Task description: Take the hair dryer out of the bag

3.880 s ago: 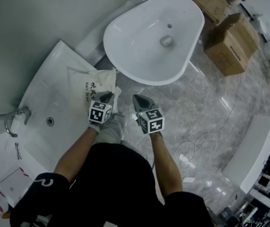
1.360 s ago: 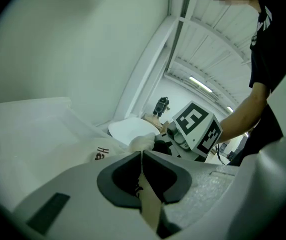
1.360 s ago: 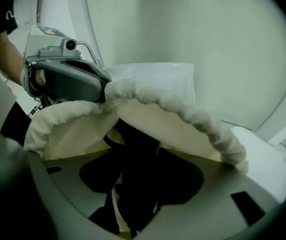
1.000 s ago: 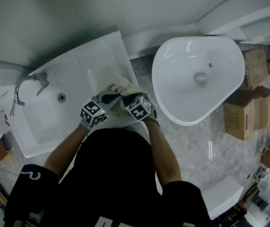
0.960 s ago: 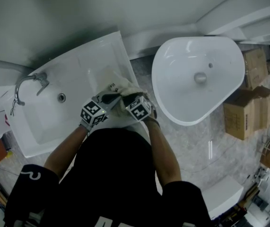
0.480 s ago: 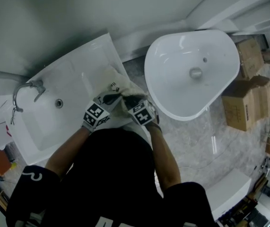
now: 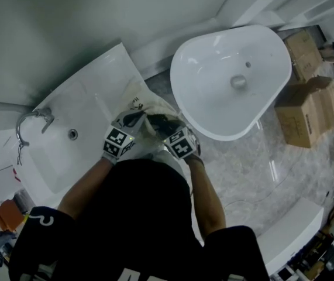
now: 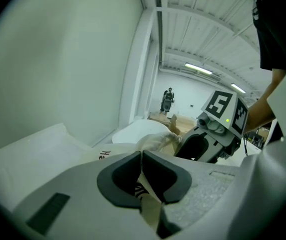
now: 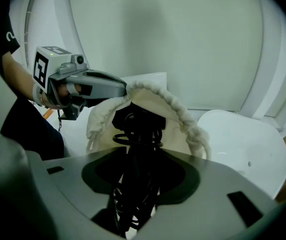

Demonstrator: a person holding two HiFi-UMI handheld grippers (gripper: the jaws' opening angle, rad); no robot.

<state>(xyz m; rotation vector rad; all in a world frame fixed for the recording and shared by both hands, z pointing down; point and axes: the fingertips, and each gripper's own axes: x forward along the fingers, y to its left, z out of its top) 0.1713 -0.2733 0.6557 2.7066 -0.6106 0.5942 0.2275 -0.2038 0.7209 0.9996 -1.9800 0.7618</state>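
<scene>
A cream drawstring bag (image 7: 145, 105) lies on the white counter beside the sink. My left gripper (image 7: 135, 119) is shut on the cloth at the bag's mouth (image 8: 155, 140); a fold of it is pinched between the fingertips of the left gripper (image 8: 141, 158). My right gripper (image 7: 163, 124) is shut on the black hair dryer (image 9: 134, 129). The dryer's handle, wound with coiled cord, fills the gap of the right gripper (image 9: 136, 170). The dryer's far end still sits inside the bag's opening (image 9: 155, 103). The left gripper (image 9: 95, 85) holds the rim from the left.
The counter's sink has a chrome faucet (image 7: 36, 119) and a drain (image 7: 72, 134). A large white oval basin (image 7: 231, 78) stands to the right on the marble floor. Cardboard boxes (image 7: 304, 113) lie beyond it. A person (image 8: 168, 100) stands far off.
My right gripper has drawn back and up from the bag's mouth with the black dryer in it. The left gripper keeps its hold on the bag's rim. The head view has shifted.
</scene>
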